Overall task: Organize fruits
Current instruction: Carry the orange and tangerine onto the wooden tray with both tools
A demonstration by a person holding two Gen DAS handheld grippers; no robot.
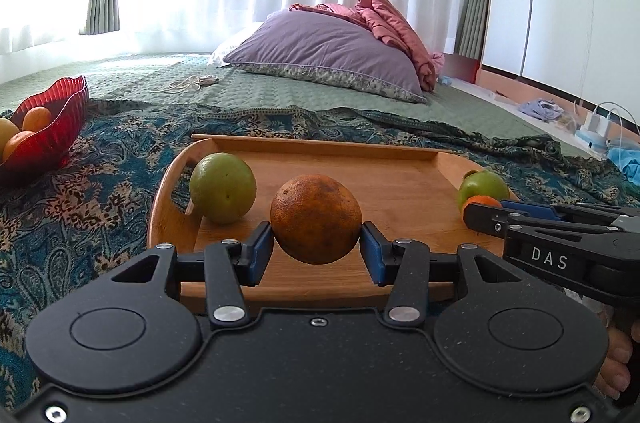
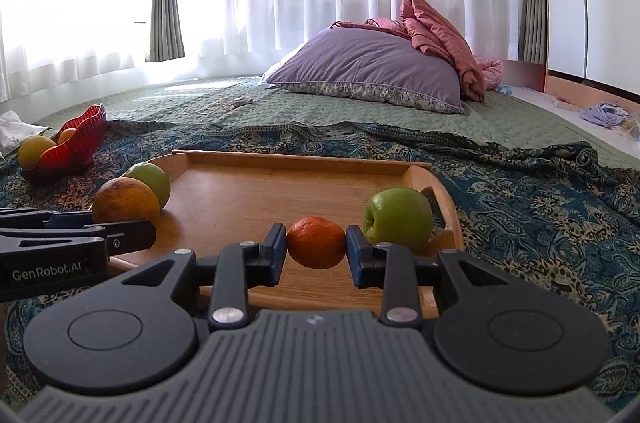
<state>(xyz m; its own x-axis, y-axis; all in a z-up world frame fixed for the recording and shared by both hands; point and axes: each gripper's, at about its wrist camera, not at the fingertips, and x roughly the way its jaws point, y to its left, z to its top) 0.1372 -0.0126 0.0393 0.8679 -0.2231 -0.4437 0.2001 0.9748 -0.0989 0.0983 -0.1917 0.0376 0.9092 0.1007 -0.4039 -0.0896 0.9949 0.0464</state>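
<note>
My left gripper point(image 1: 317, 249) is shut on a large dull orange point(image 1: 316, 219), held just above the wooden tray point(image 1: 400, 179). A green fruit point(image 1: 223, 193) sits on the tray's left side. My right gripper point(image 2: 316, 249) is shut on a small bright tangerine point(image 2: 316, 242) over the tray point(image 2: 256, 195), with a green apple point(image 2: 398, 217) just right of it. The right gripper shows in the left wrist view point(image 1: 480, 215) beside the apple point(image 1: 484, 185). The left gripper shows in the right wrist view point(image 2: 120, 229) with the large orange point(image 2: 126, 201) and green fruit point(image 2: 154, 181).
A red ribbed bowl point(image 1: 60, 127) with orange and yellow fruits stands left of the tray on the patterned blue cloth point(image 1: 100, 191); it also shows in the right wrist view point(image 2: 76, 147). A purple pillow point(image 1: 320, 55) and pink quilt lie at the back. Chargers and cables point(image 1: 596, 127) lie far right.
</note>
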